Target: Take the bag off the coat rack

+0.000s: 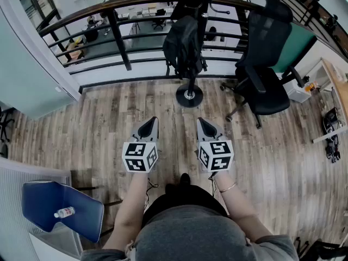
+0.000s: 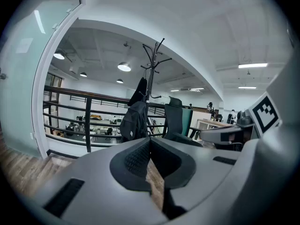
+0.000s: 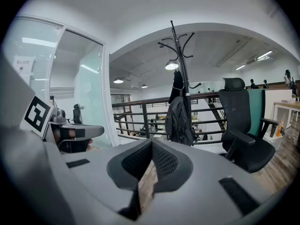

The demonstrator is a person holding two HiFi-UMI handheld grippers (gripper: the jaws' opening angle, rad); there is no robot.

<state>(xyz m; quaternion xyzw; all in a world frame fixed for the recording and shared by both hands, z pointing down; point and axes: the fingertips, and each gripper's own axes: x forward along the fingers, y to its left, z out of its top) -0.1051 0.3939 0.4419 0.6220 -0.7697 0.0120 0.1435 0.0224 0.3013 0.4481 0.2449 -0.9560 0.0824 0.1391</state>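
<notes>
On a mezzanine's grey-brown wooden plank floor (image 1: 109,113), by the black metal railing (image 1: 117,37), stands the tall black coat rack (image 1: 189,95). The black backpack bag (image 1: 182,45) hangs on it, long axis vertical, top upward. Left claw (image 1: 151,119) and right claw (image 1: 202,120) are both pressed together, empty.

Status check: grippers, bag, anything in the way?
Left gripper and right gripper shut, empty. Black bag hangs on coat rack, untouched. Office chair just right of rack.
</notes>
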